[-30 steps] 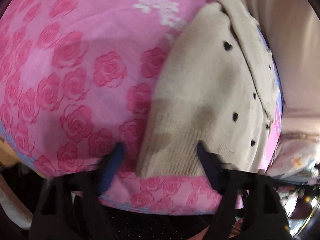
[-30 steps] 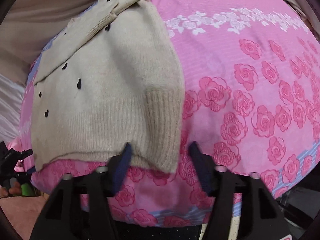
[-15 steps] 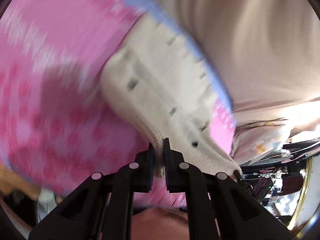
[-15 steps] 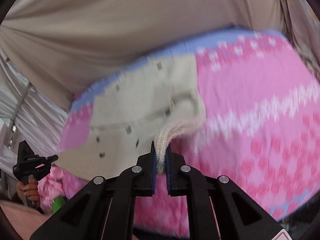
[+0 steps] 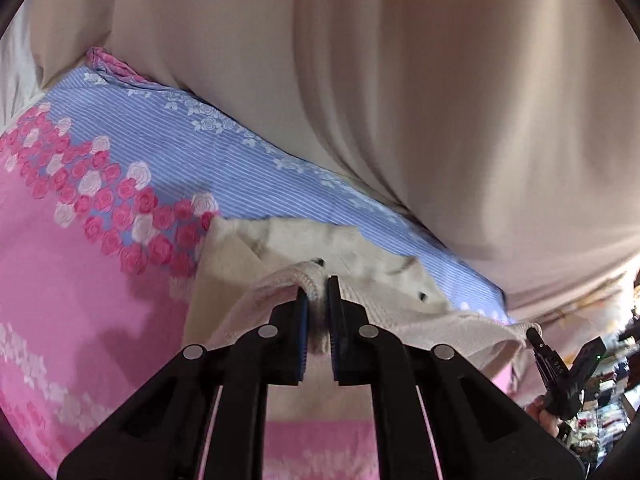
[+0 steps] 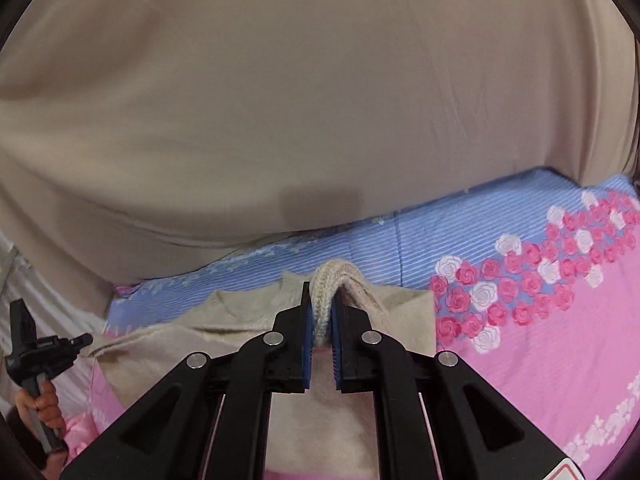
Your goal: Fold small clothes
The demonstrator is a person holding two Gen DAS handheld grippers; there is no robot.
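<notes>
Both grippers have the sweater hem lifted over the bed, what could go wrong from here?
1. Each gripper, left and right, pinches only a thin bunch of the ribbed hem of the cream sweater; the knit may slip out or stretch.
2. The far part of the sweater already lies rumpled near the blue striped band of the bedsheet, so the fold may land crooked.

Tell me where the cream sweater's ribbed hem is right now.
Both wrist views show the ribbed hem pinched in the left gripper and right gripper, over the cream sweater, near the bedsheet's blue band.
</notes>
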